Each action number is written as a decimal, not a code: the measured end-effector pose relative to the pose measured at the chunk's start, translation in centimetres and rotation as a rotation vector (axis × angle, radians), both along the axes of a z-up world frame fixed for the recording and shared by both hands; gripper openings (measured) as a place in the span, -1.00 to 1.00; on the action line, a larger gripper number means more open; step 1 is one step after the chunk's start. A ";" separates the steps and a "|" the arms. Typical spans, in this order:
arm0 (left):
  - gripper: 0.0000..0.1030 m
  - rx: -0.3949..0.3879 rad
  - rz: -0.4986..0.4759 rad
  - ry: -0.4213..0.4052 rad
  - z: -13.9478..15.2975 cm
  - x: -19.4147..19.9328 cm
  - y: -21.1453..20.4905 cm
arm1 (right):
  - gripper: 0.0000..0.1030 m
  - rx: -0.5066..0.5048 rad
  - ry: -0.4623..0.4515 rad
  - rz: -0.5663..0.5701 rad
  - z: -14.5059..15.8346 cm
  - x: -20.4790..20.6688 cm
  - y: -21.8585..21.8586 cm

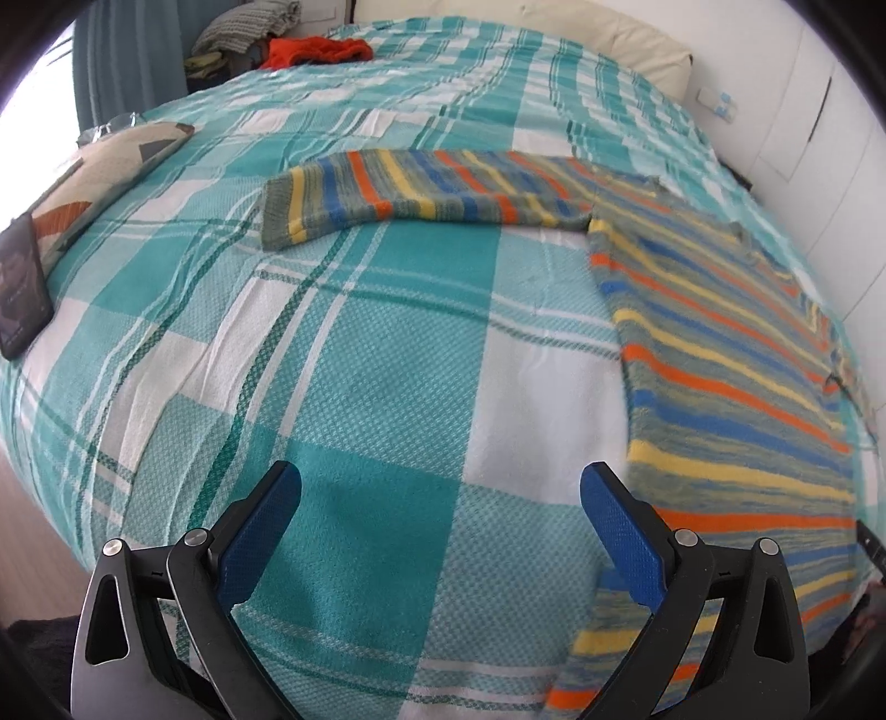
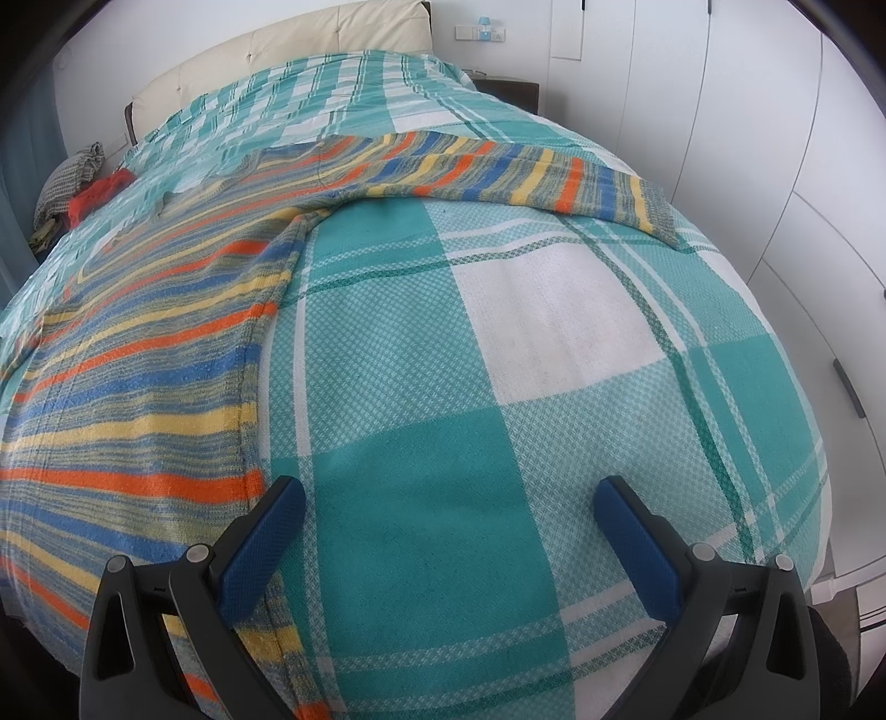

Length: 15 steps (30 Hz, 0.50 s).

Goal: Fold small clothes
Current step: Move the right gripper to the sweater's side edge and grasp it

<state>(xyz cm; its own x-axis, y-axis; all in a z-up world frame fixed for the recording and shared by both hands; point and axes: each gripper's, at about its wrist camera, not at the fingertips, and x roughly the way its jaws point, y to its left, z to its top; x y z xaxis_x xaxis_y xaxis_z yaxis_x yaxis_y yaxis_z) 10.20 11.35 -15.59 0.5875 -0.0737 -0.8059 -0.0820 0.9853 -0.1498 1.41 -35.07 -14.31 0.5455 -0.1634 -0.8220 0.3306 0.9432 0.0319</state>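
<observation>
A striped knit sweater point(image 1: 731, 354) in grey, blue, orange and yellow lies flat on the teal plaid bedspread point(image 1: 387, 360). In the left wrist view its body runs down the right side and one sleeve point(image 1: 421, 194) stretches out to the left. In the right wrist view the sweater body point(image 2: 138, 376) fills the left side and the other sleeve point(image 2: 526, 177) stretches right. My left gripper point(image 1: 440, 498) is open and empty above the bedspread, beside the sweater's left hem edge. My right gripper point(image 2: 448, 515) is open and empty, its left finger over the sweater's right hem edge.
A patterned cushion point(image 1: 105, 171) and a dark book point(image 1: 22, 288) lie at the bed's left edge. A red garment point(image 1: 318, 51) and a grey knit pile point(image 1: 249, 25) sit at the far corner. A cream headboard point(image 2: 288, 61) and white wardrobe doors point(image 2: 747, 138) border the bed.
</observation>
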 end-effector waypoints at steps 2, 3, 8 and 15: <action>0.97 0.009 0.007 -0.032 0.6 -0.3 0.1 | 0.99 0.082 0.004 0.030 0.9 0.4 -1.4; 0.97 0.013 0.014 -0.035 0.7 -0.4 0.2 | 0.99 0.123 -0.021 0.034 1.6 0.5 -2.4; 0.97 -0.011 0.053 -0.014 0.2 0.3 0.6 | 0.99 0.272 -0.185 -0.068 5.9 3.0 -11.0; 0.97 -0.005 0.093 0.019 -0.5 0.6 0.9 | 0.91 0.643 -0.263 -0.428 3.9 7.1 -25.9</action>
